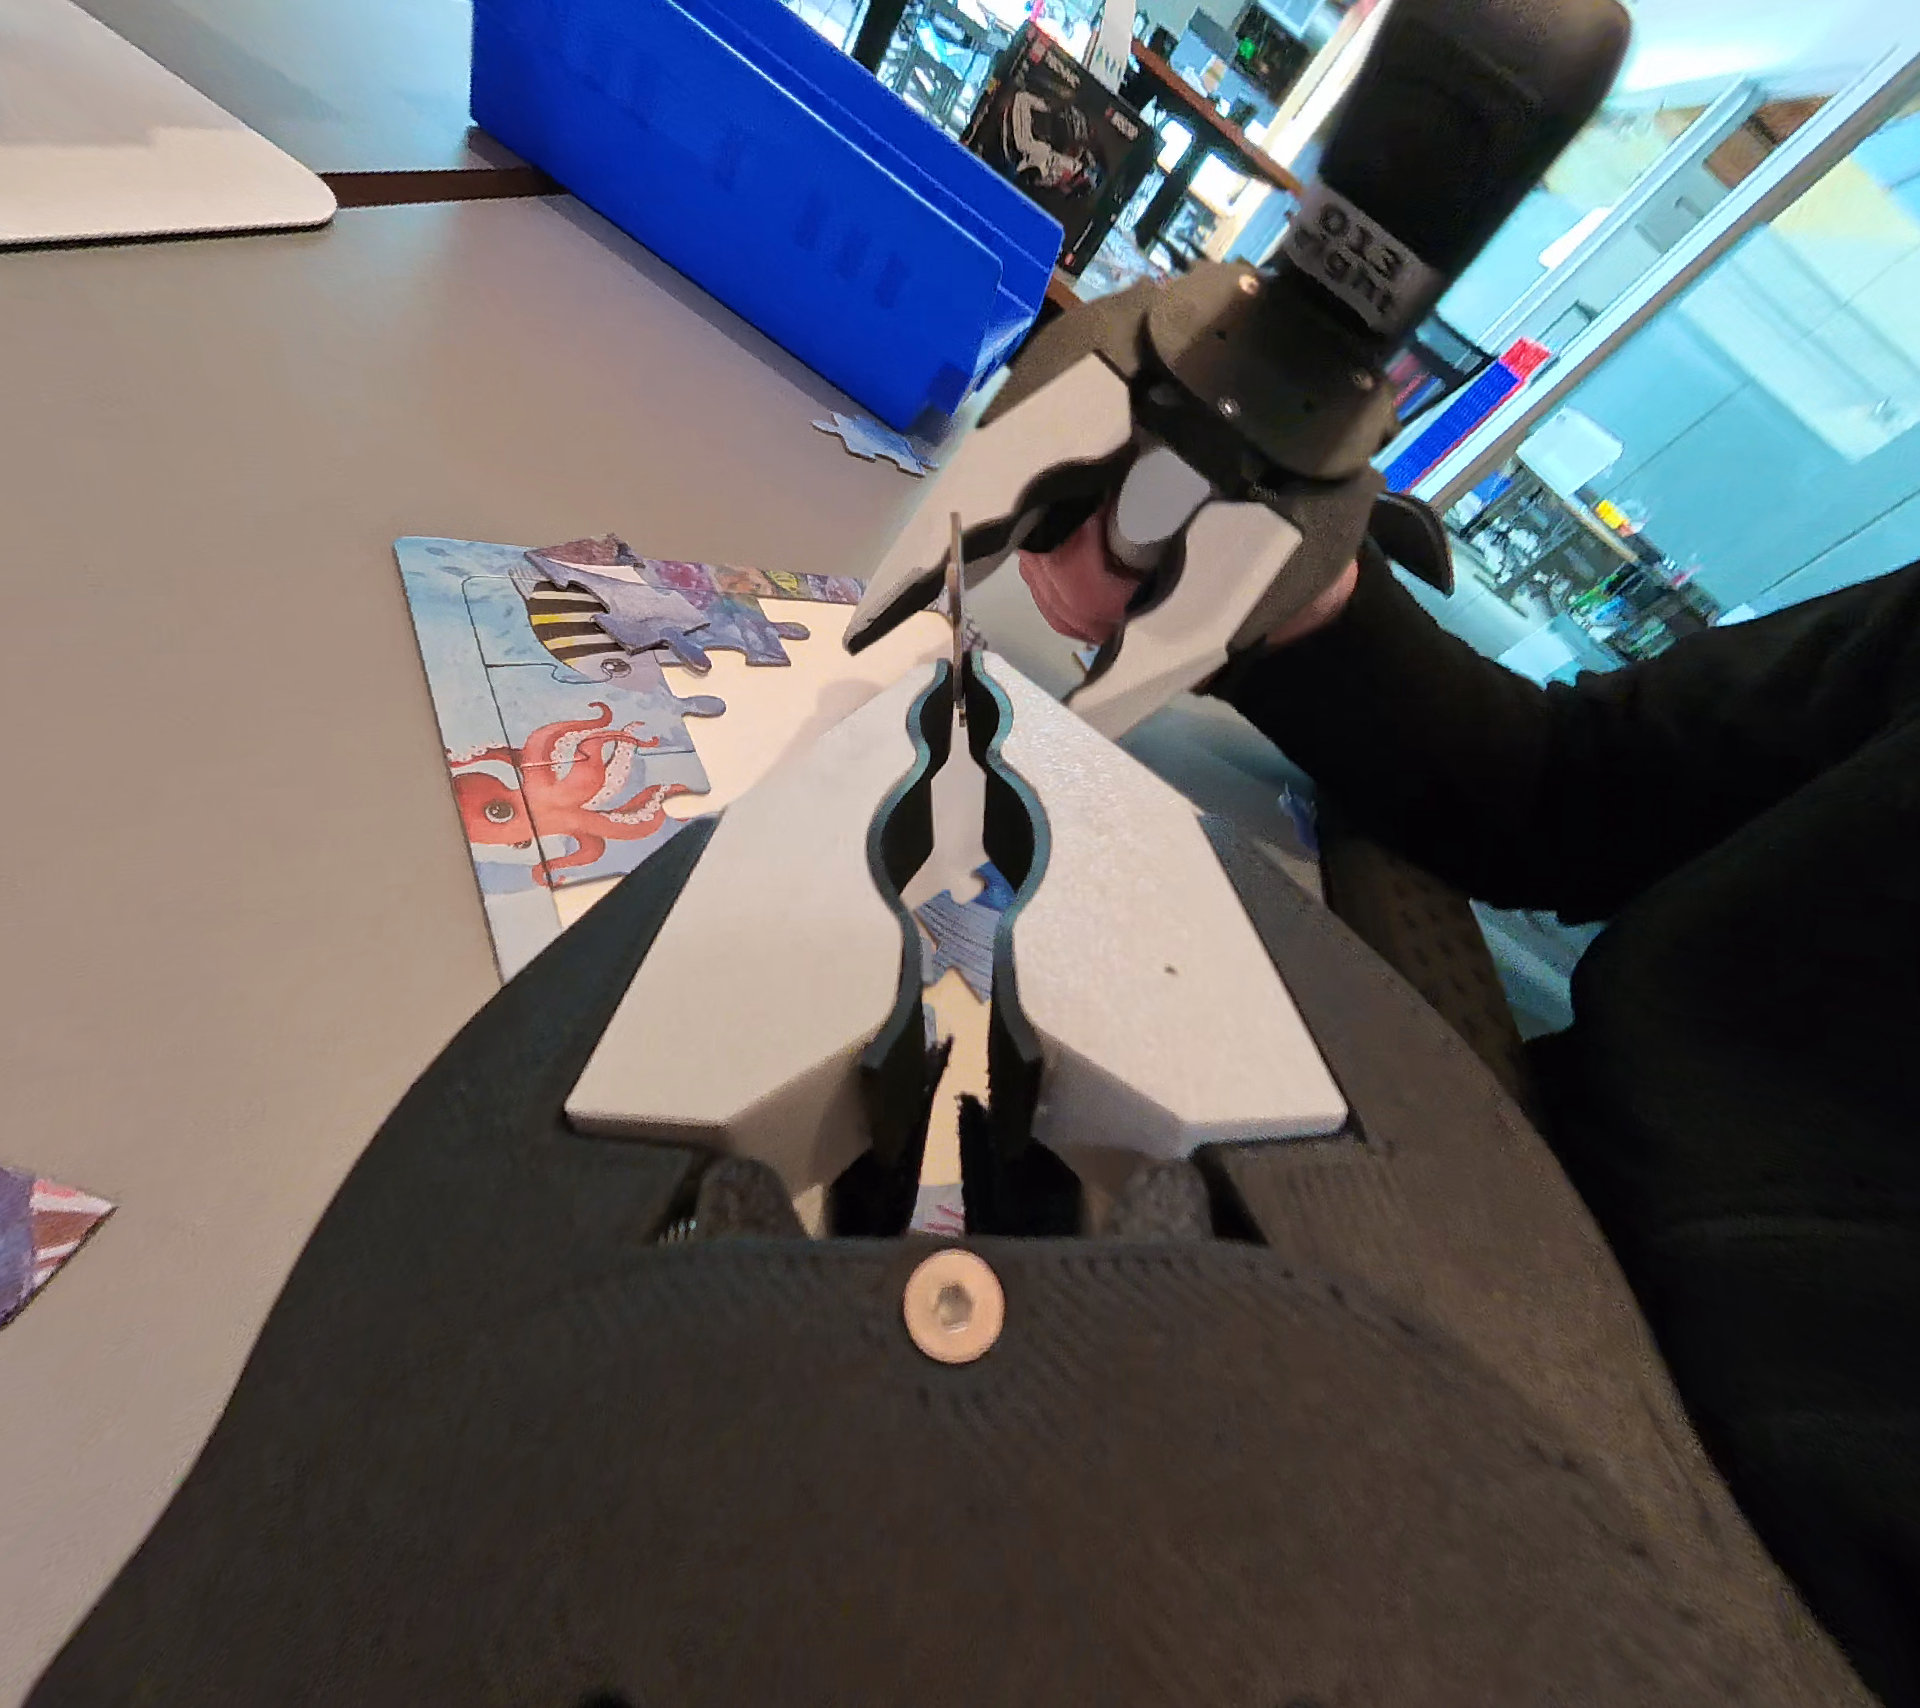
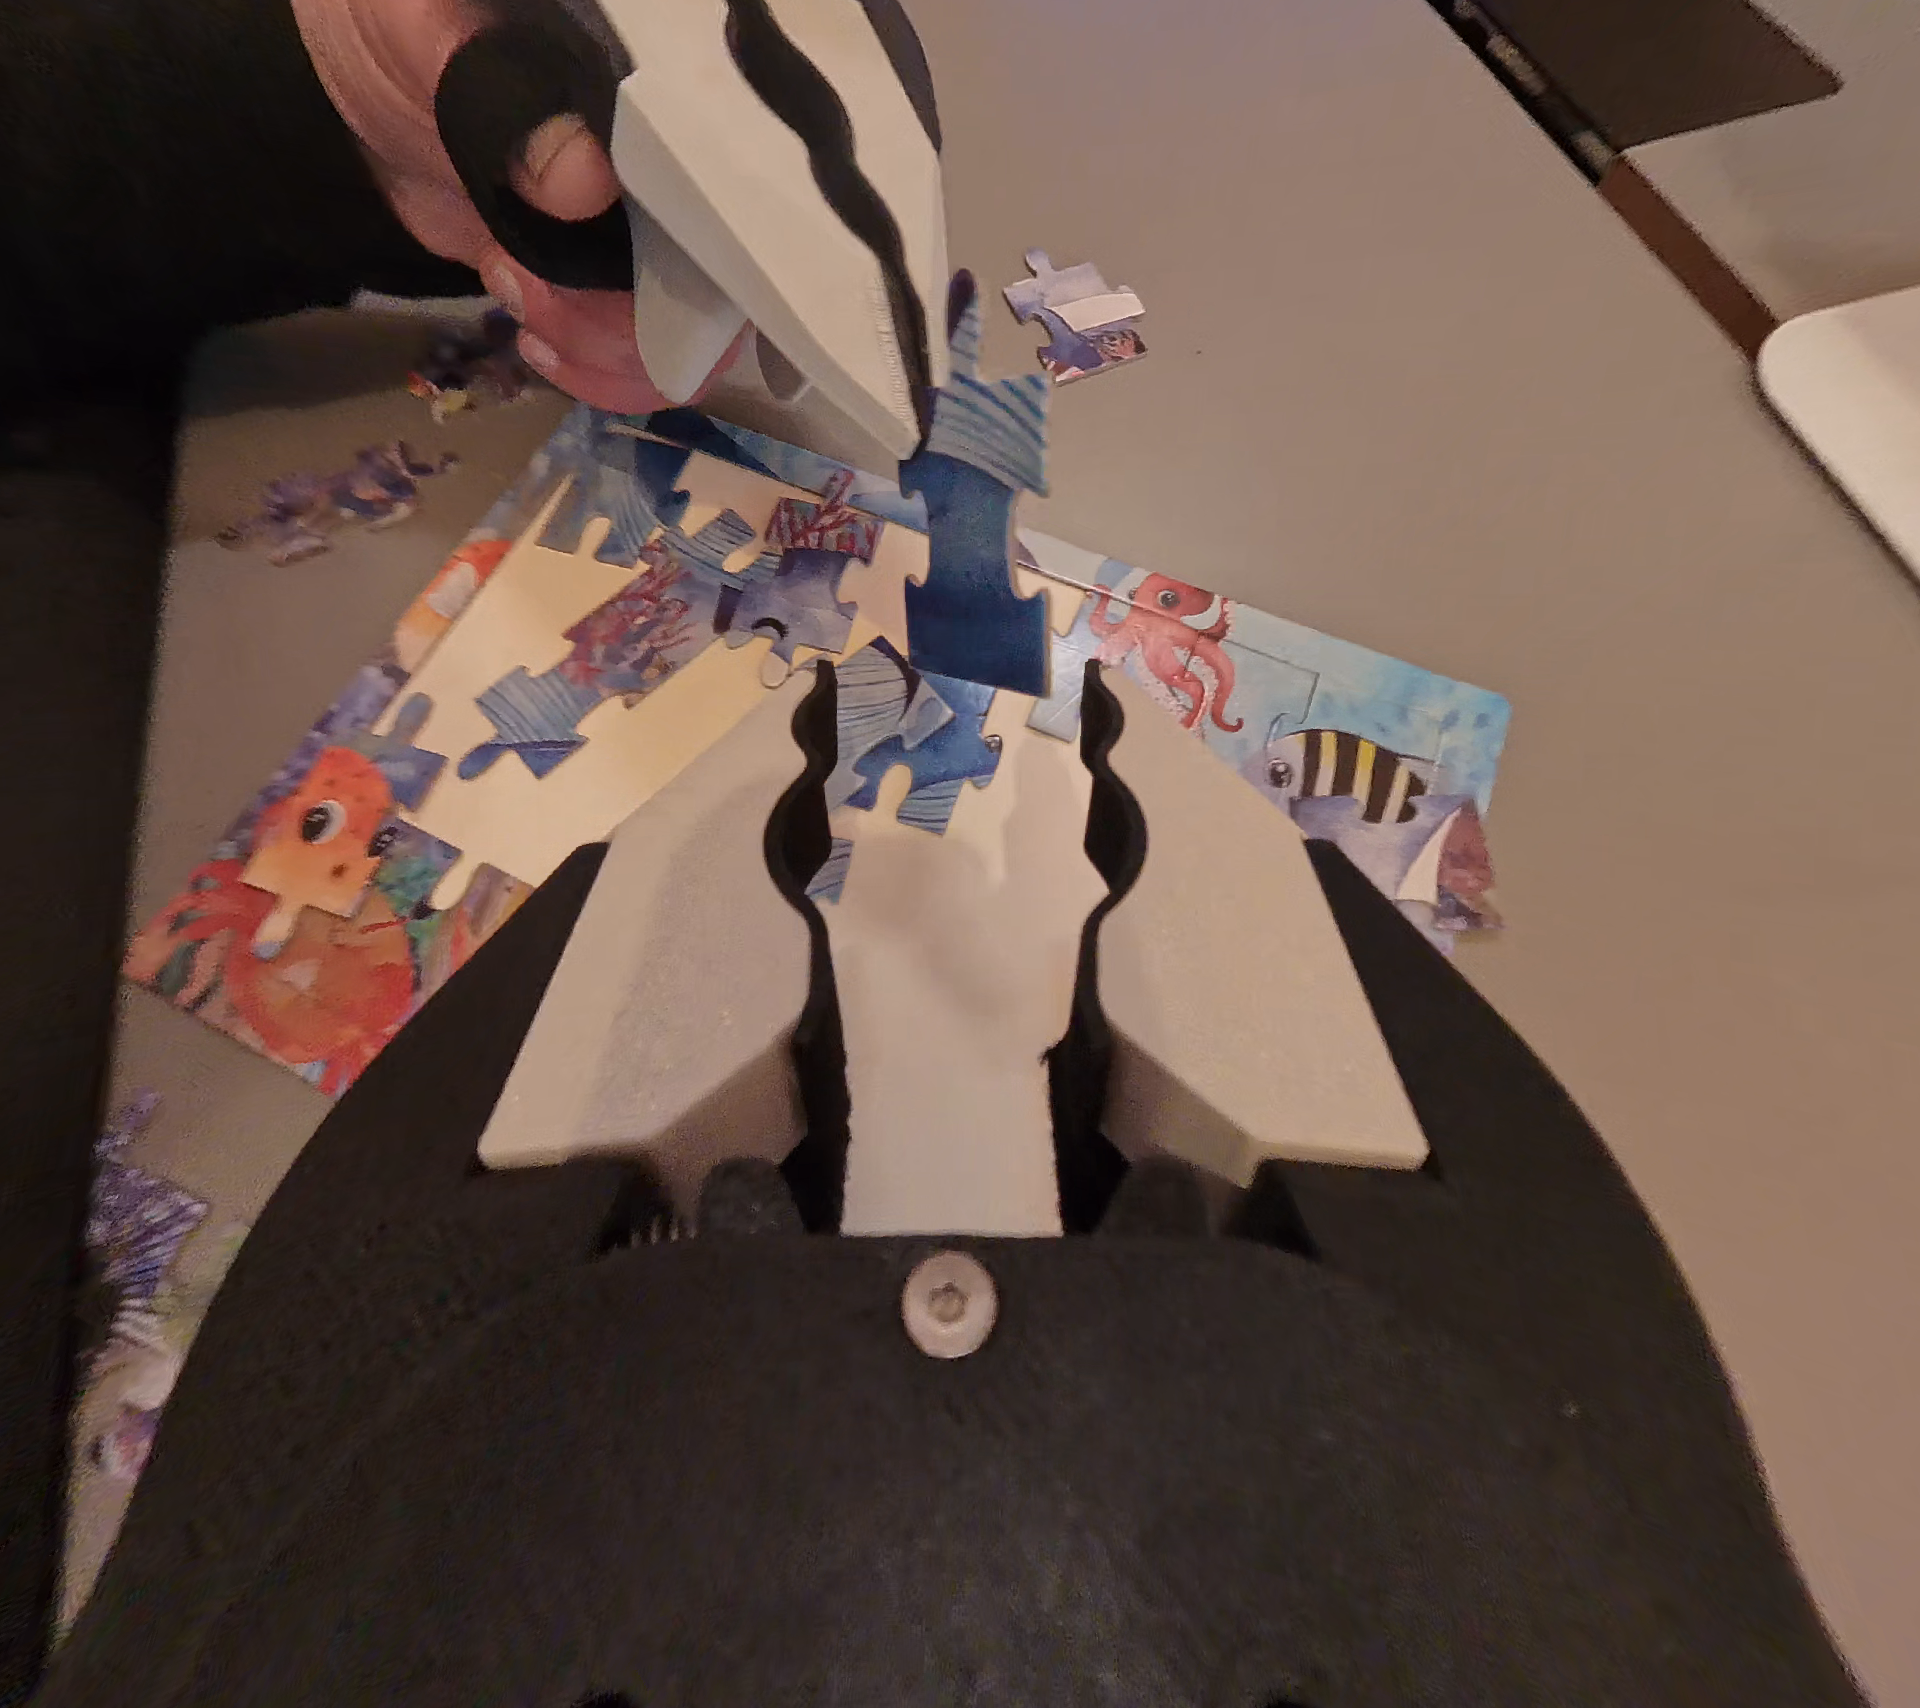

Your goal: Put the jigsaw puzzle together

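the left gripper [image 2: 920, 401] pinches a blue puzzle piece [image 2: 977, 578] by its top, hanging it long axis upright above the puzzle tray [image 2: 1382, 702]. the right gripper [image 2: 956, 692], jaws wide and empty, sits just under it, nearest, looking ready to take the handoff or steady it.

The cream middle of the partly filled cardboard puzzle board [image 2: 582, 754] lies bare between loose blue pieces, but the way down to it is crowded: the left gripper [image 2: 920, 411] hangs over its far edge, pinching a dark blue striped jigsaw piece [image 2: 977, 588] upright in the air, and the right gripper [image 2: 956, 692], its jaws apart, points in from the near side. Beyond the board the grey desk [image 2: 1351, 432] is open save for one stray blue-and-white piece [image 2: 1081, 318]. A tall blue plastic bin [image 1: 748, 183] walls off the desk's far side.
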`<state>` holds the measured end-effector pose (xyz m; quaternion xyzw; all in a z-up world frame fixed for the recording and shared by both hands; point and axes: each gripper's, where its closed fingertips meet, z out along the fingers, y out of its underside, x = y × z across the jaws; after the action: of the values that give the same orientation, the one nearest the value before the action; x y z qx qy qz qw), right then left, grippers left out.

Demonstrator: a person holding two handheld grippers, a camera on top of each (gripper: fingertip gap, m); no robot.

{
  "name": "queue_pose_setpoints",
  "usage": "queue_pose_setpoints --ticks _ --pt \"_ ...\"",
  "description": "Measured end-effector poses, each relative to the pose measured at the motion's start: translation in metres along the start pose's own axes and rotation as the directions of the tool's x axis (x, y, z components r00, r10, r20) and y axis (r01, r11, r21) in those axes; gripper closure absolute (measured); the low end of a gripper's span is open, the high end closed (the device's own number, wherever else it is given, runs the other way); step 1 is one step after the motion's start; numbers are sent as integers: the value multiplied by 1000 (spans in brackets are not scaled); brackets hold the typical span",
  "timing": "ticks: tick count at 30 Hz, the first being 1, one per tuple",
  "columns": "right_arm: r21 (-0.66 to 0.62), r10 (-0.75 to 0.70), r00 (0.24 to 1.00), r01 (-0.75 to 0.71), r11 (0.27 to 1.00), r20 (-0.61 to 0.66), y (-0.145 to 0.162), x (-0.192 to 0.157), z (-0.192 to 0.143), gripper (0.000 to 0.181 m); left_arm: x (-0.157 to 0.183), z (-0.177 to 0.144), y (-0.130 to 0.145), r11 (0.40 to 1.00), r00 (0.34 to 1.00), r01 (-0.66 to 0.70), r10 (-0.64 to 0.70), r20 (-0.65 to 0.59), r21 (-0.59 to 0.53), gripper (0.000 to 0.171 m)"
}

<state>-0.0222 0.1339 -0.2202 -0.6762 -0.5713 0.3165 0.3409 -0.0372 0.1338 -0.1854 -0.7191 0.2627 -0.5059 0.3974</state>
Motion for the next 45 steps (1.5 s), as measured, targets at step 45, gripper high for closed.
queue_pose_setpoints --ticks 45 --pt "-130 -148 965 122 984 -215 9 22 -6 149 -35 6 98 687 820 -349 553 148 -637 141"
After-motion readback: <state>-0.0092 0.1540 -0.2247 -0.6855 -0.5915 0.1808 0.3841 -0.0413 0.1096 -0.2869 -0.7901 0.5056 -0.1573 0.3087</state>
